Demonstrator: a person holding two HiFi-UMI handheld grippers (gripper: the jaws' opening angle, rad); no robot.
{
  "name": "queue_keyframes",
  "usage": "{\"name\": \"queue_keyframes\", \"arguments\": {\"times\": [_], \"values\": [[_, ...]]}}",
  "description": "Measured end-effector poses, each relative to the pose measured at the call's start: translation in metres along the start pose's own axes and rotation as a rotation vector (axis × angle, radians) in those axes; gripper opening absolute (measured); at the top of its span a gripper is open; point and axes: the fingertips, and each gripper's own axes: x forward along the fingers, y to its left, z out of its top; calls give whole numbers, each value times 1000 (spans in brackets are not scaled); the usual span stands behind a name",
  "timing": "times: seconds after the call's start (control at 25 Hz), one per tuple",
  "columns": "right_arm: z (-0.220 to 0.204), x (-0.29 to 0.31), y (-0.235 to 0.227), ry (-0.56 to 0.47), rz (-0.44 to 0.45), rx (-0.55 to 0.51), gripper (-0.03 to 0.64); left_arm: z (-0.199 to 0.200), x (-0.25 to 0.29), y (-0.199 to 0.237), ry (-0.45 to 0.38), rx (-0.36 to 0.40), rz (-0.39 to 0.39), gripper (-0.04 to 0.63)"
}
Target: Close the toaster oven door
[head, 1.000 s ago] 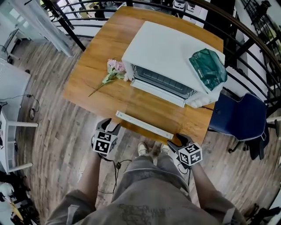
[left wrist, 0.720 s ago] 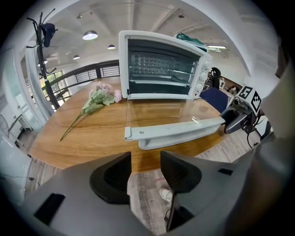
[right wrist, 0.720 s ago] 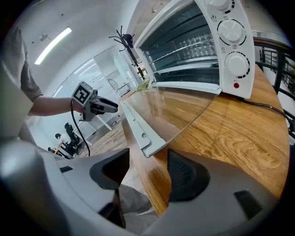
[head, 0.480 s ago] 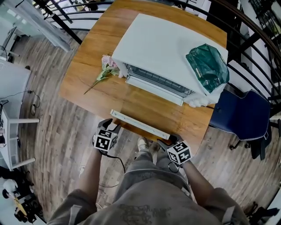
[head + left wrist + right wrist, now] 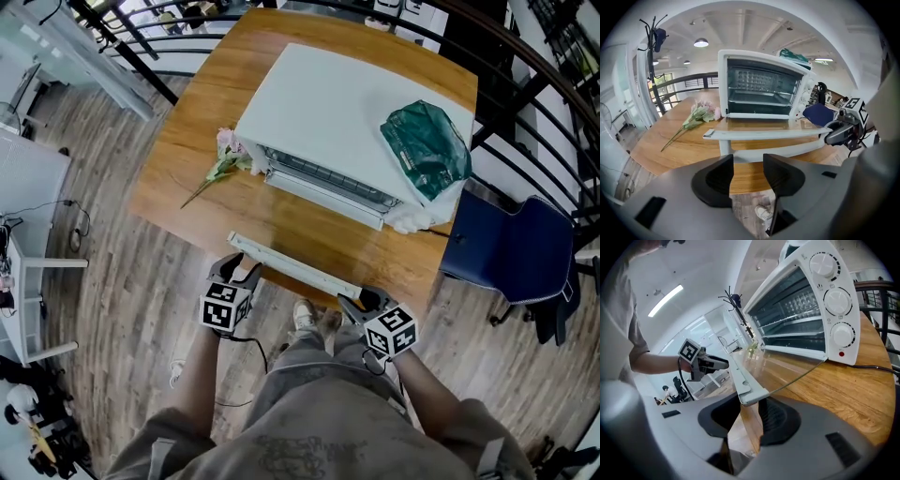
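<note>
My right gripper (image 5: 362, 300) jaws just closing, pinching the open toaster oven door (image 5: 292, 263) at its right corner, left gripper (image 5: 239, 272) parted, empty, near the door's left end.

A wooden worktop (image 5: 202, 112) stands on a floor (image 5: 122, 281) of grey-brown planks. A black railing (image 5: 689, 79) curves round its far side. Just right of the worktop stands a blue chair (image 5: 511, 248); well apart on the left is a white desk (image 5: 28, 183). A dark coat stand (image 5: 648, 79) rises at the far left. The ceiling is white and beamed, with a round lamp (image 5: 701, 43) lit and a strip light (image 5: 665, 300).
</note>
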Motion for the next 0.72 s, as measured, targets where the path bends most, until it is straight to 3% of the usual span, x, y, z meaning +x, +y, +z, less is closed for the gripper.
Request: {"name": "queue_keyframes", "arguments": {"times": [0.16,0.36,0.72], "values": [[31,-16,4,-73,39,40,135,28,-14,-7,-60,16,13,212],[59,-31,3,-122,72,91,121,61,-25,-6,-125,-26,25,212],[108,-50,-8,-233,148,292,123,114,-40,-4,-248,-27,58,212]]}}
